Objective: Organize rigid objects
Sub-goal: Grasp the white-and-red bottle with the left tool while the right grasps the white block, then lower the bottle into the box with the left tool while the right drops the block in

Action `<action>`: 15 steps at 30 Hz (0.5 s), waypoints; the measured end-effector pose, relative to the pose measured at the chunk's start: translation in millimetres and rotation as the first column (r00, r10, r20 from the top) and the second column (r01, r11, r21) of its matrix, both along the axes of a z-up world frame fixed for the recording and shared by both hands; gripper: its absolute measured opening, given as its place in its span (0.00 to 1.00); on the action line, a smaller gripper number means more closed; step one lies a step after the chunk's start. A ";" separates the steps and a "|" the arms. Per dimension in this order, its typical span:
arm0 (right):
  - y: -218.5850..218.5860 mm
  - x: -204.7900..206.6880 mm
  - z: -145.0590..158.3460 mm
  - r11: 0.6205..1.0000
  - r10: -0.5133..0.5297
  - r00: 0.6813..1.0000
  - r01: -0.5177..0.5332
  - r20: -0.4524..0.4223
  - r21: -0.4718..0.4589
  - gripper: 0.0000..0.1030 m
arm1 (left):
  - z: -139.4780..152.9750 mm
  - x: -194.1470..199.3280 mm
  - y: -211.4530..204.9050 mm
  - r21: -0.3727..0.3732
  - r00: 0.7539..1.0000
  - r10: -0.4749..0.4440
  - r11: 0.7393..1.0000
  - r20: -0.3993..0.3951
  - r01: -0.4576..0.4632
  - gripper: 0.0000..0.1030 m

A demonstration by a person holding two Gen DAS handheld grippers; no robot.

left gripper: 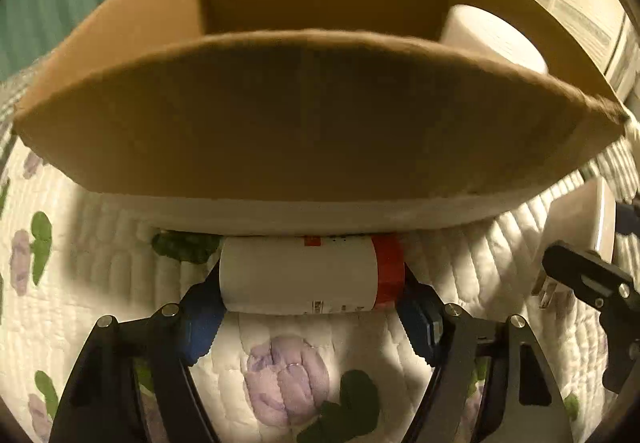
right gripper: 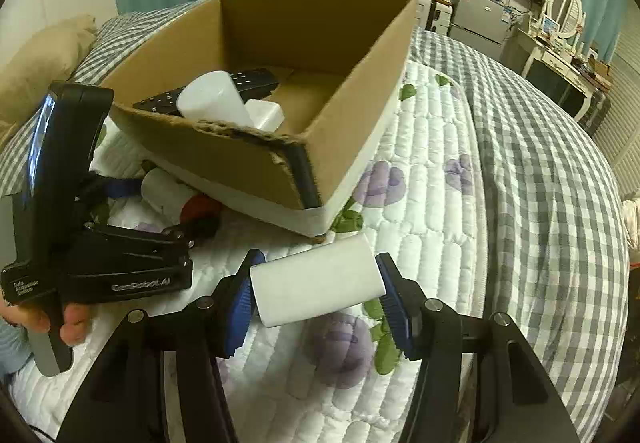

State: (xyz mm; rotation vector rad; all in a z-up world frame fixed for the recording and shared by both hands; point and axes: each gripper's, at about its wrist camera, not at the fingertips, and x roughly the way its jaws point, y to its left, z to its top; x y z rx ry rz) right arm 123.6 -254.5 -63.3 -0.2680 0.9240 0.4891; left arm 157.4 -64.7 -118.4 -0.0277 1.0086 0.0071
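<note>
My left gripper (left gripper: 310, 293) is shut on a white bottle with a red cap (left gripper: 308, 275), held sideways just in front of the cardboard box (left gripper: 304, 131); the bottle also shows in the right wrist view (right gripper: 172, 197). My right gripper (right gripper: 316, 289) is shut on a white rectangular block (right gripper: 316, 285), held above the quilt near the box's near corner (right gripper: 316, 219). Inside the box lie a white cylinder (right gripper: 212, 101), a black remote (right gripper: 240, 83) and a small white block (right gripper: 266, 115).
The box stands on a white floral quilt (right gripper: 424, 147) over a grey checked bedspread (right gripper: 540, 163). A pillow (right gripper: 44, 55) lies at the left. The left gripper's body (right gripper: 100, 243) is close to my right gripper. A dresser with a mirror (right gripper: 560, 27) stands beyond the bed.
</note>
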 end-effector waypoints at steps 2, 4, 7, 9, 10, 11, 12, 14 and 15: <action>3.3 -1.5 0.7 1.000 0.009 1.000 -0.009 0.000 -0.004 0.54 | 1.8 -3.9 0.2 -0.004 1.000 -0.008 1.000 0.000 0.008 0.75; 5.7 -3.9 3.3 1.000 0.012 1.000 -0.012 -0.004 -0.008 0.54 | 7.1 -11.7 1.7 -0.020 1.000 0.000 1.000 0.001 0.000 0.75; 8.5 -12.0 14.4 0.999 0.021 1.000 -0.022 -0.014 -0.030 0.54 | 22.1 -23.9 10.9 -0.037 1.000 0.009 0.999 0.015 -0.009 0.75; 8.9 -18.6 27.7 0.998 0.035 0.999 -0.035 -0.014 -0.049 0.54 | 37.8 -36.1 15.8 -0.034 0.999 0.017 0.999 0.034 -0.016 0.75; 8.8 -23.7 37.9 0.998 0.040 0.999 -0.040 -0.010 -0.057 0.54 | 46.0 -40.9 17.7 -0.034 0.999 0.017 0.999 0.044 -0.016 0.75; 8.4 -27.6 45.2 0.997 0.041 0.999 -0.042 -0.005 -0.059 0.54 | 58.1 -47.5 20.5 -0.033 0.998 0.018 0.999 0.062 -0.016 0.75; 8.2 -33.3 56.3 0.997 0.042 0.999 -0.042 0.003 -0.062 0.54 | 65.6 -52.0 22.9 -0.033 0.997 0.019 0.999 0.074 -0.017 0.75; 8.2 -44.0 77.3 0.997 0.033 0.999 -0.032 0.022 -0.071 0.54 | 87.1 -64.0 26.8 -0.033 0.993 0.019 0.999 0.113 -0.016 0.75; 8.7 -49.3 88.6 0.997 0.026 0.999 -0.023 0.033 -0.078 0.54 | 97.4 -68.6 28.8 -0.032 0.992 0.020 0.999 0.129 -0.016 0.75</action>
